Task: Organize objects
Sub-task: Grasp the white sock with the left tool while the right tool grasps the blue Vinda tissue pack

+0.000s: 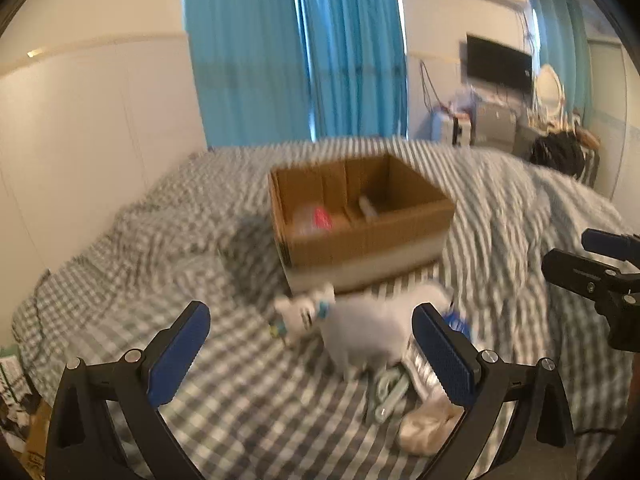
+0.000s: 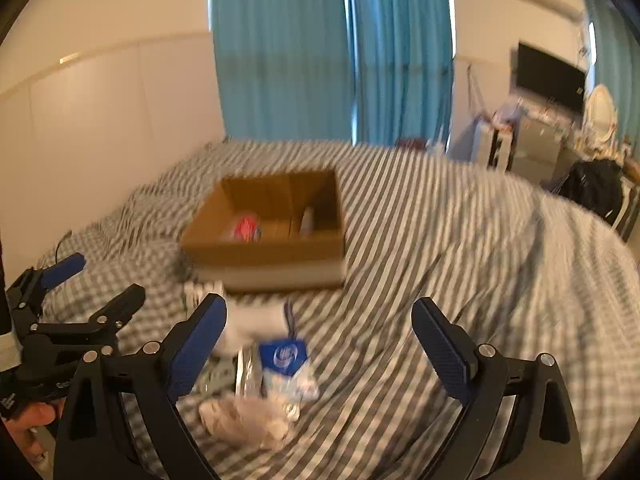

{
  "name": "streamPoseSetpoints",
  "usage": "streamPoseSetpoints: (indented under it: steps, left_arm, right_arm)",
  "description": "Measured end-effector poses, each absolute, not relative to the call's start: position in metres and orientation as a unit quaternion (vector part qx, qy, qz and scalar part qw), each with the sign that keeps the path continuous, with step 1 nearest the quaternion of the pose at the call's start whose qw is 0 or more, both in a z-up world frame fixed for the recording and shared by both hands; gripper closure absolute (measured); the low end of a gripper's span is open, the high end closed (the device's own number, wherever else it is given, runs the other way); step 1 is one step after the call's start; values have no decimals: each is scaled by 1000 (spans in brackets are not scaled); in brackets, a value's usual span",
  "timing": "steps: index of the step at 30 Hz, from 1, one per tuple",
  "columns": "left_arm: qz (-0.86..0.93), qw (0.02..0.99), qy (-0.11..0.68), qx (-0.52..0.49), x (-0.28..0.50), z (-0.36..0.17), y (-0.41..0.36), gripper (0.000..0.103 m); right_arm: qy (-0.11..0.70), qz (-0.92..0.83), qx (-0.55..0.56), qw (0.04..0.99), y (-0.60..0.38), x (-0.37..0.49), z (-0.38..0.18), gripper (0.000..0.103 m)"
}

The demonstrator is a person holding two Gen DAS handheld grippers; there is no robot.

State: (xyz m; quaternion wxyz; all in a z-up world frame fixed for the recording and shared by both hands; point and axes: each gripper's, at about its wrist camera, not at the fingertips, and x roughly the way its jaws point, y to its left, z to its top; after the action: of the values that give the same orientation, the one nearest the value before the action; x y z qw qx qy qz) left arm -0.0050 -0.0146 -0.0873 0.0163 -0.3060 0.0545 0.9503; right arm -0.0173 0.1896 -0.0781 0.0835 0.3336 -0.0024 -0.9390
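An open cardboard box (image 1: 360, 216) (image 2: 266, 228) sits on the striped bed, with a red-labelled item (image 1: 322, 218) and a pale tube inside. In front of it lies a blurred pile: a white soft item (image 1: 372, 328) (image 2: 252, 322), a blue-and-white packet (image 2: 286, 360), a greenish clip-like item (image 1: 386, 394) and a crumpled pale bag (image 1: 426, 426) (image 2: 248, 420). My left gripper (image 1: 310, 354) is open above the pile, nothing between its fingers. My right gripper (image 2: 318, 352) is open too, with the packet below its left finger. Each gripper shows at the edge of the other's view.
The bed's grey-and-white striped cover (image 2: 460, 280) spreads wide to the right of the box. A white wall (image 1: 80, 120) borders the left side and blue curtains (image 1: 296, 52) hang behind. A desk with a monitor (image 1: 498, 62) and clutter stands at the far right.
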Motion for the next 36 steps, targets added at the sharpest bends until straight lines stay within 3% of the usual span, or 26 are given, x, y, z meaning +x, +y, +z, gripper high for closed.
streamPoseSetpoints:
  steps: [10,14,20,22,24,36]
  left_arm:
    - [928,23,75,-363,-19,-149,-7,0]
    - [926,31,84,-366,-25,-155,-3,0]
    - [919,47,96,-380,-39,-165,5,0]
    - [916,55,93,-387,-42,-170,6,0]
    - [912,60,87,-396,-46,-174,5,0]
    - [912,92,47,-397,-77,-176,21,0]
  right_arm:
    - [21,-895,434,97,164,-47,-156,10]
    - [13,-882,460,105,165,-59,-171,23]
    - [-1,-860,492,138,167,-74,-188,30]
    - [-5,-853,502,144,168,-78,-192,36]
    - [-15,-846,510,154,171,-80,-194,51]
    - [-16,-878,472,81,205,-76,-173,52]
